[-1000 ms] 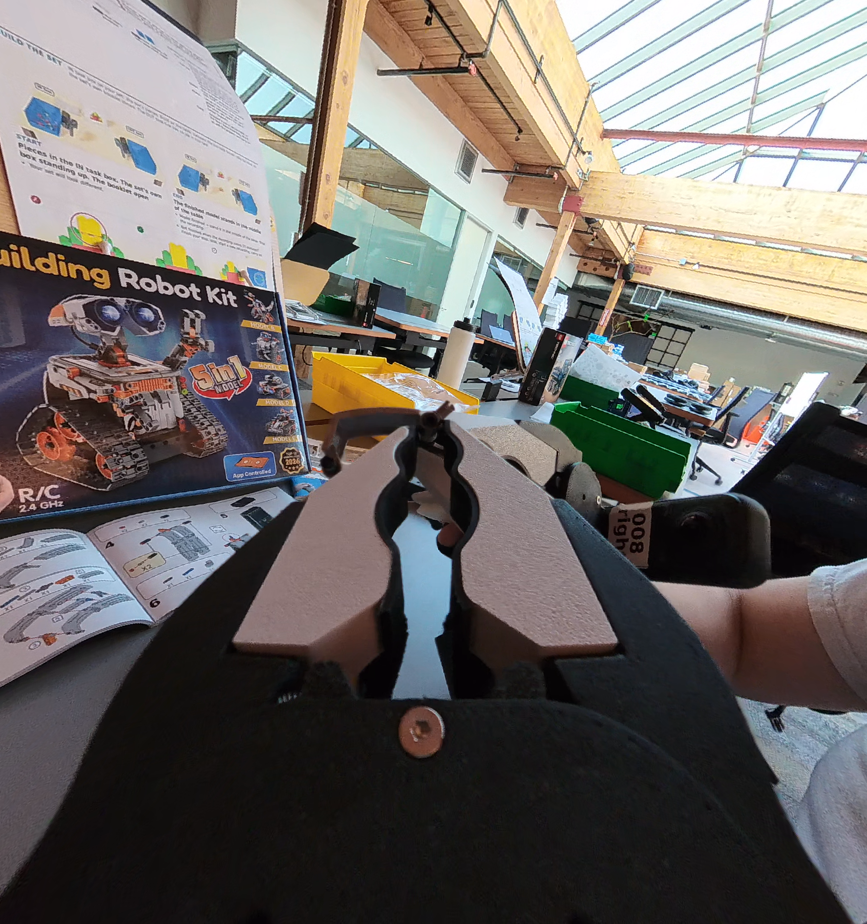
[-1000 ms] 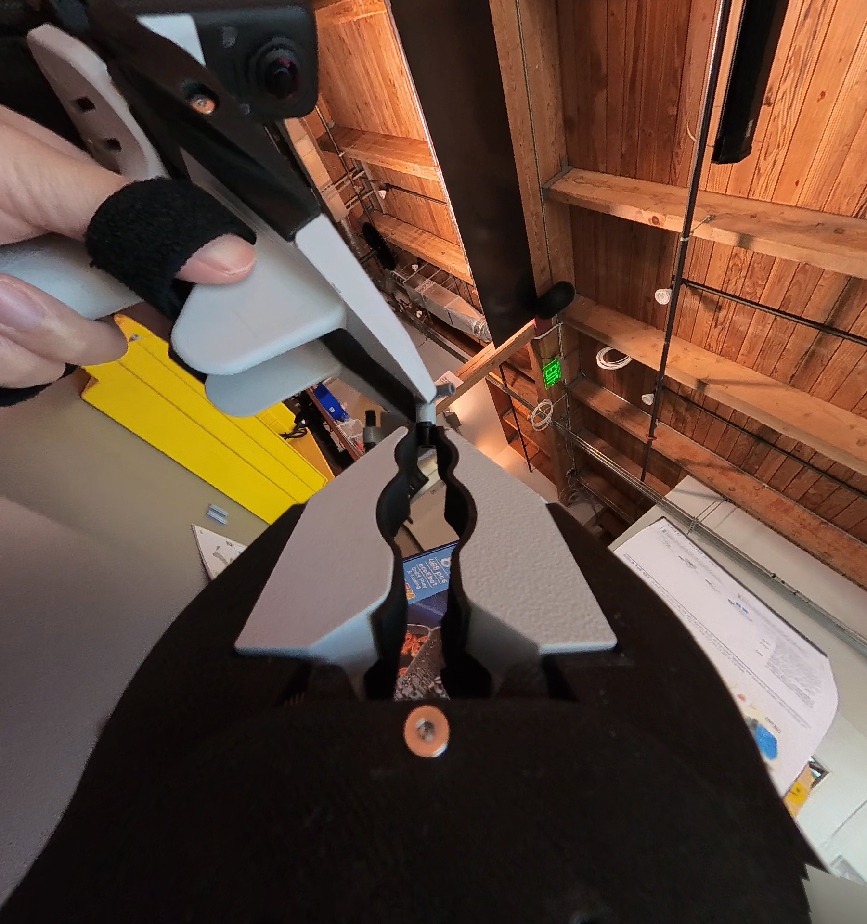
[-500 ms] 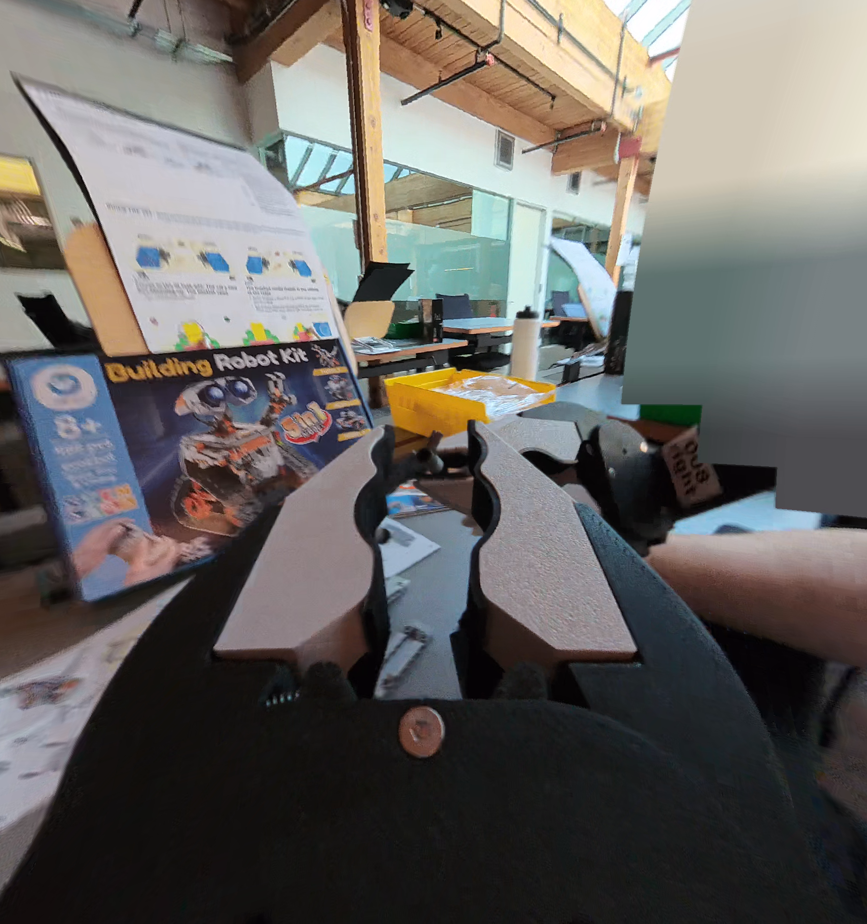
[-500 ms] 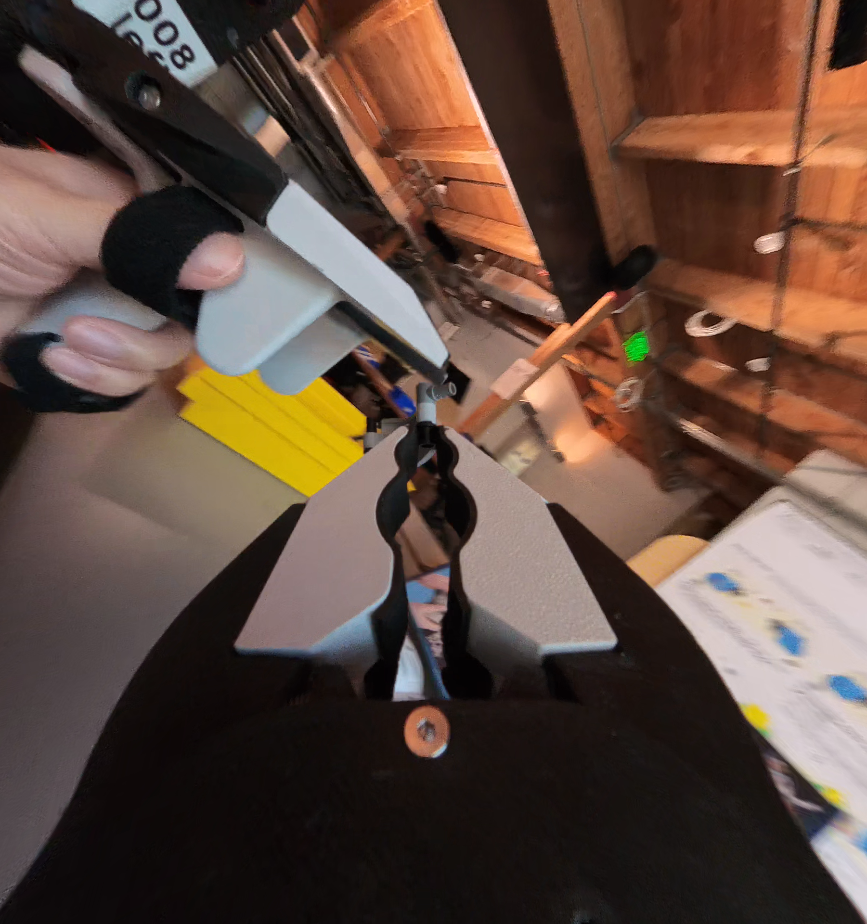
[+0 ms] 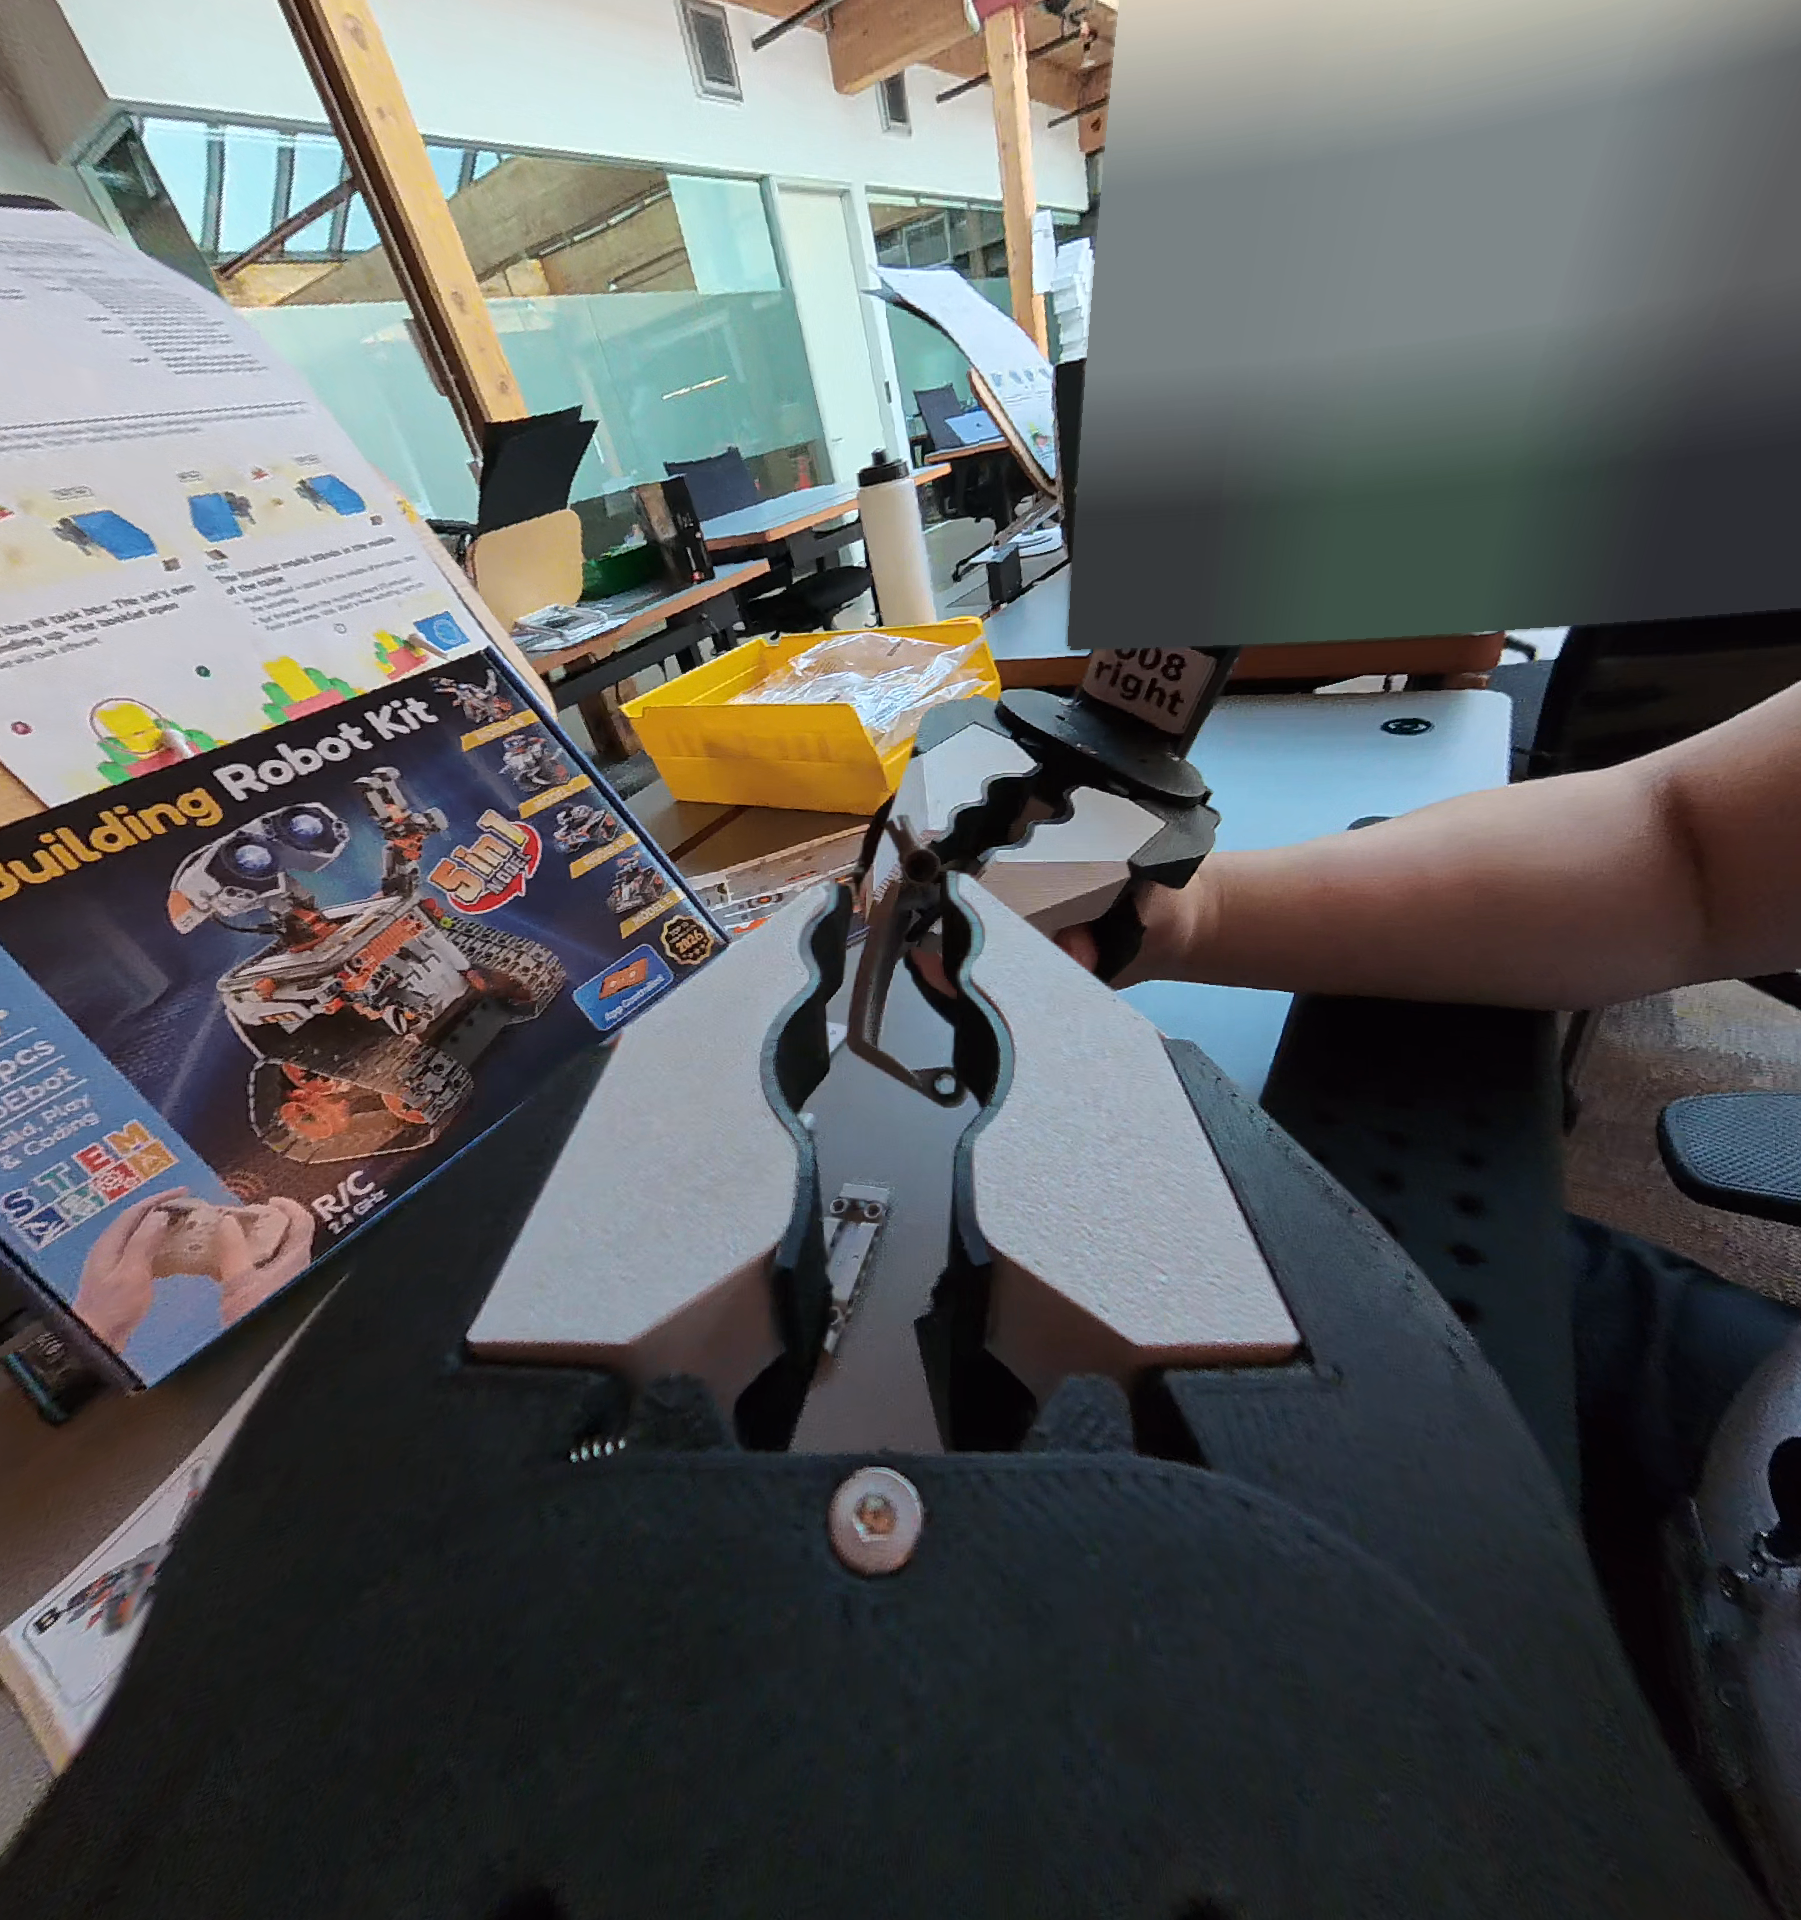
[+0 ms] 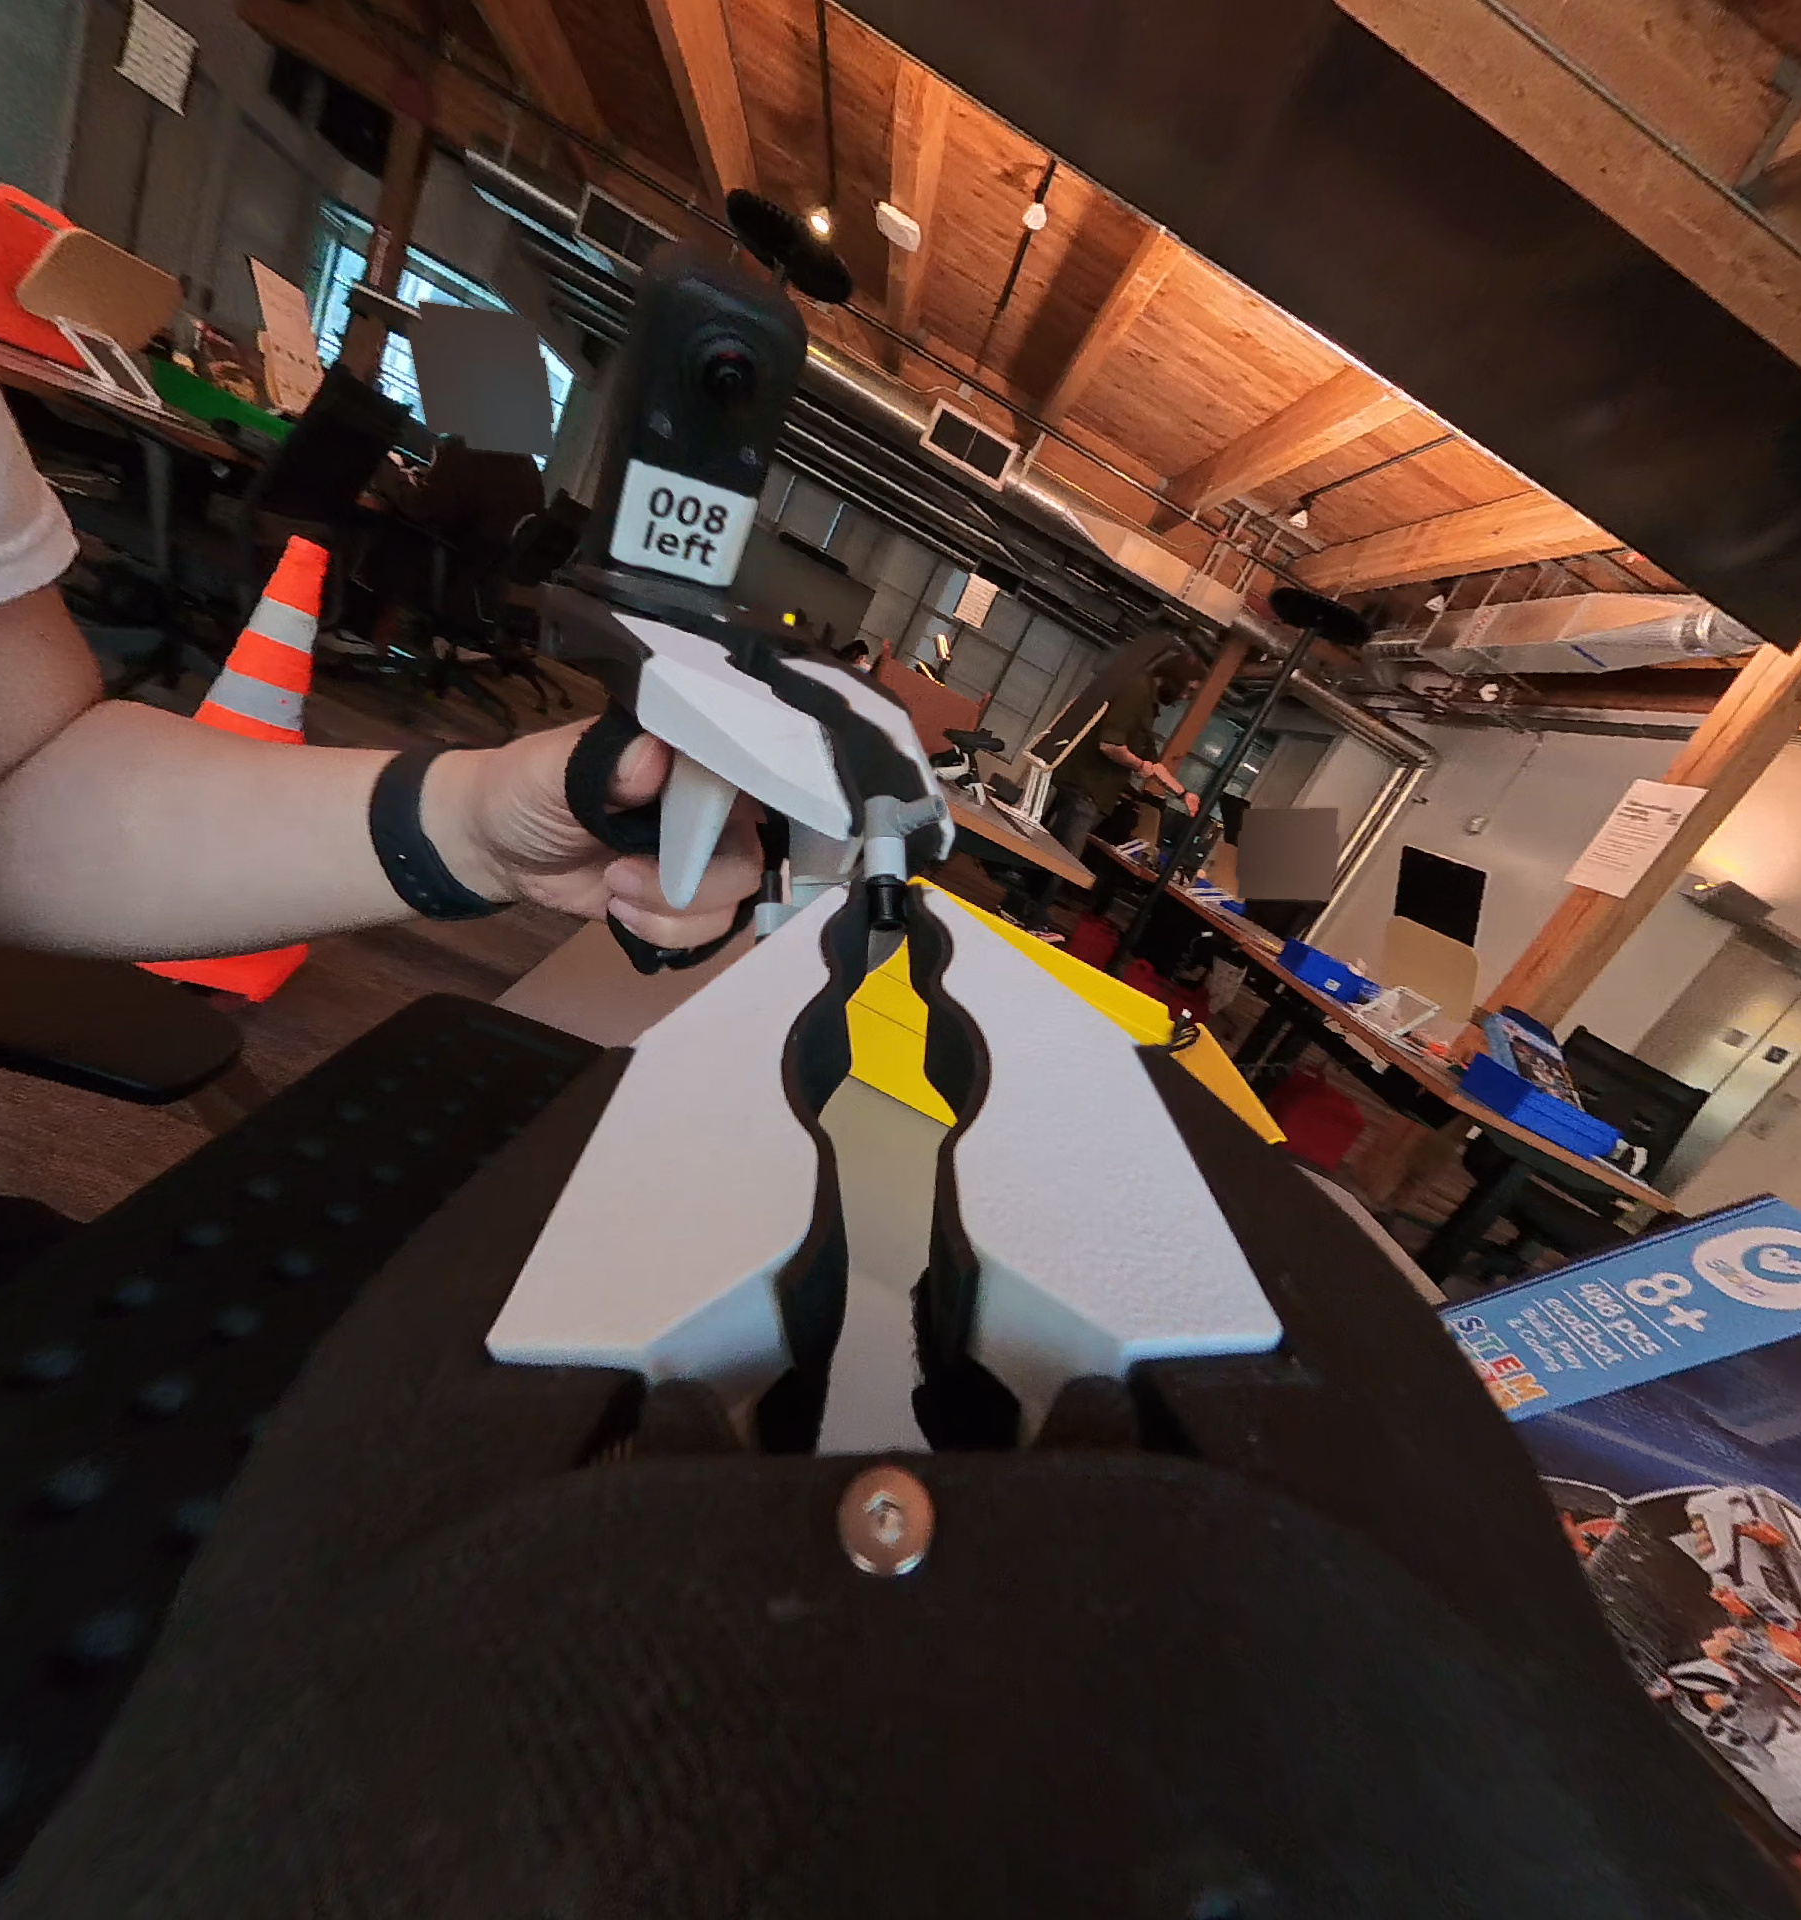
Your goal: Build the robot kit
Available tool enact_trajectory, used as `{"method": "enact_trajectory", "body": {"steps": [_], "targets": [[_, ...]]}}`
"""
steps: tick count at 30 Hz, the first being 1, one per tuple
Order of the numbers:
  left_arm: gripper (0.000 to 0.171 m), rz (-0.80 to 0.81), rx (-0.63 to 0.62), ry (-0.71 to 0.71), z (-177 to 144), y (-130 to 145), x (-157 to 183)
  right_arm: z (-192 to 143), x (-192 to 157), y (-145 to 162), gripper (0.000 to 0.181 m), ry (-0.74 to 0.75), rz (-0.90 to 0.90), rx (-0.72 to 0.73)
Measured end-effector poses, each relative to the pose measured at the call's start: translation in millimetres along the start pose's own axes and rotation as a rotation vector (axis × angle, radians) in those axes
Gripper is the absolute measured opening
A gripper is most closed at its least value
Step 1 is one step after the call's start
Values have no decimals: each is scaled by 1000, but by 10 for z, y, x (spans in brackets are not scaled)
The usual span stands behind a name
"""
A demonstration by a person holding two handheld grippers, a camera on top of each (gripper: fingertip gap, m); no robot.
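1. Swung round since a second ago: the right view, which then looked up at the roof beams, now sits level and faces the other tool. The left tongs [image 5: 896,914], then pressed together, now stand a little parted.
2. Far left, a printed sheet [image 5: 148,499] leans upright behind the box [image 5: 283,966]. The box is tipped back with its picture side toward me, I judge so that both can be read from the seat.
3. At centre, a thin dark part [image 5: 875,997] hangs in the air above the desk [image 5: 1343,748], passing between the tips of the left tongs. It touches or nearly touches them, but I cannot tell whether they pinch it or only bracket it.
4. Just beyond, the right tongs [image 5: 915,850] meet the left ones tip to tip. They are closed on the upper end of the part. In the right view a short black pin sits clamped right at their tips, with a pale grey piece above it at the nose of the left tool.
5. Holding the part up between both tools keeps it off the desk and within reach of either side, as I read it.
6. Behind them, a yellow bin [image 5: 771,748] with clear bags rests on the desk, well apart from the part.
7. On the right, a bare forearm [image 5: 1498,883] reaches in to the right tool.
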State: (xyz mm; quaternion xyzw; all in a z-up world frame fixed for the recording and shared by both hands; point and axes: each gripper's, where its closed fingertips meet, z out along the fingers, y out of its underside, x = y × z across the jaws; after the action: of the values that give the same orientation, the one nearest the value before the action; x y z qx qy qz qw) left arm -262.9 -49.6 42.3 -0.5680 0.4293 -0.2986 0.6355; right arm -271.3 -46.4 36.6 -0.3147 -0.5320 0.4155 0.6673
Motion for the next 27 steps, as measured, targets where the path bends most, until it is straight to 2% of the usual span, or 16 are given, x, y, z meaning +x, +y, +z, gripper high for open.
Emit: {"method": "enact_trajectory", "body": {"steps": [9, 19, 27], "targets": [[8, 10, 65, 65, 2, -18, 109, 25, -113, 26, 6, -93, 105, 16], [7, 37, 51, 69, 3, 3, 151, 16, -133, -65, 6, -146, 239, 92], [6, -45, 121, 78, -3, -28, 158, 24, -156, -54, 6, -161, 257, 94]]}}
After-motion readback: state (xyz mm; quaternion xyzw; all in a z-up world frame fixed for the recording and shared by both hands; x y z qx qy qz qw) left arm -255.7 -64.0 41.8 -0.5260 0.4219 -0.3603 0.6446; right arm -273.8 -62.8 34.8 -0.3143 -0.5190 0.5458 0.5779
